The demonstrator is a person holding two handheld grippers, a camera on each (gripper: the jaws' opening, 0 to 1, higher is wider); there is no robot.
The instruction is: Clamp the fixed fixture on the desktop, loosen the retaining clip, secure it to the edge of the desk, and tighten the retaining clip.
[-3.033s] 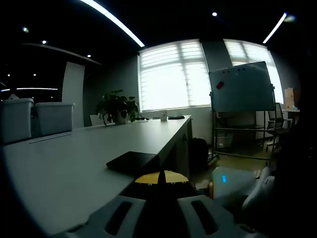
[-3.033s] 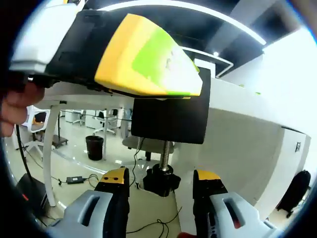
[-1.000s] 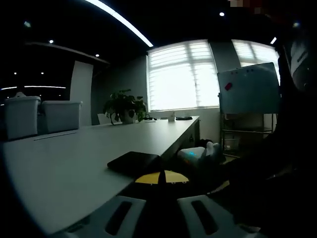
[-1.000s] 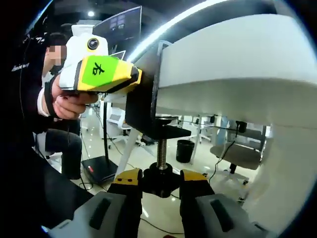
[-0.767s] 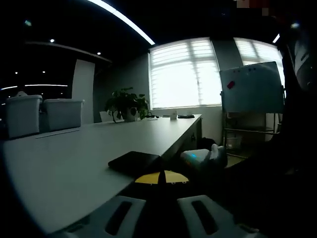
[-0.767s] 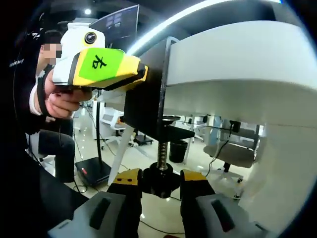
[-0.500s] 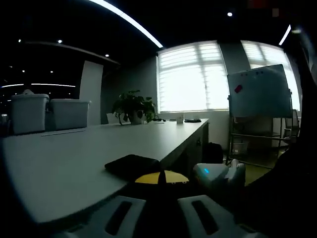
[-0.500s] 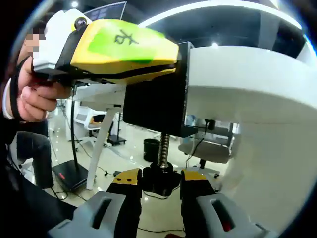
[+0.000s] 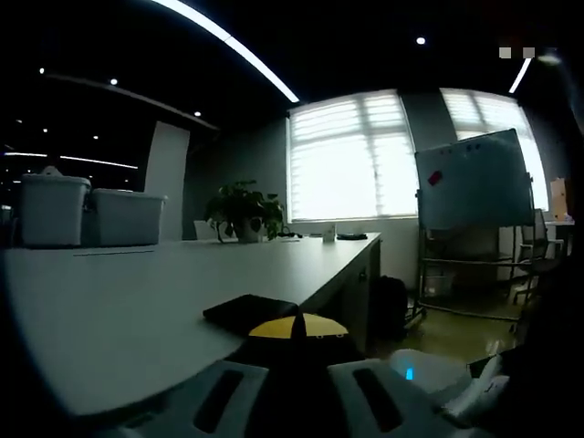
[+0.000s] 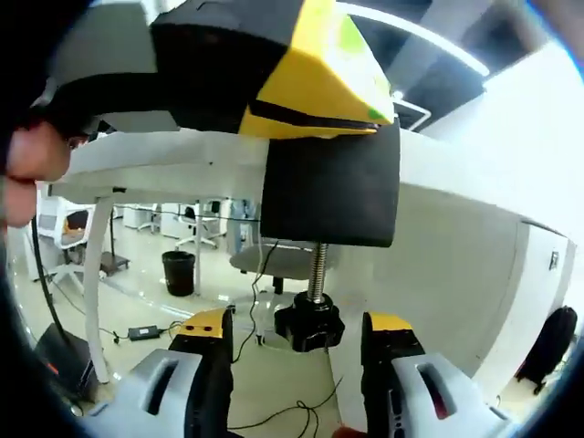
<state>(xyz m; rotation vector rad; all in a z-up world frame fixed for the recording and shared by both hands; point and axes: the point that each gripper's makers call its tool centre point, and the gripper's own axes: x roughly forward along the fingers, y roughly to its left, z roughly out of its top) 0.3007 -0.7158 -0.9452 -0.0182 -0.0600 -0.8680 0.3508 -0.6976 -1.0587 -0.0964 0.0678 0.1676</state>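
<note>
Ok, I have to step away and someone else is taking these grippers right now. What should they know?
Left gripper: shut on the clamp, whose top plate lies on the desk at its edge.
Right gripper: open, jaws either side of the knob under the clamp, not touching it.
Done: clamp sits on the edge.
Left: grip the knob and tighten; bare screw shows above it.

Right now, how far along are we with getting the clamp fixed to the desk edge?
Done: the black clamp sits over the desk edge, held at the top by the left hand-held gripper. In hand: the right hand-held gripper has its jaws open on either side of the screw knob, not squeezing it. Left: turning that knob to tighten; I cannot tell whether the screw pad already bears on the underside.
</note>
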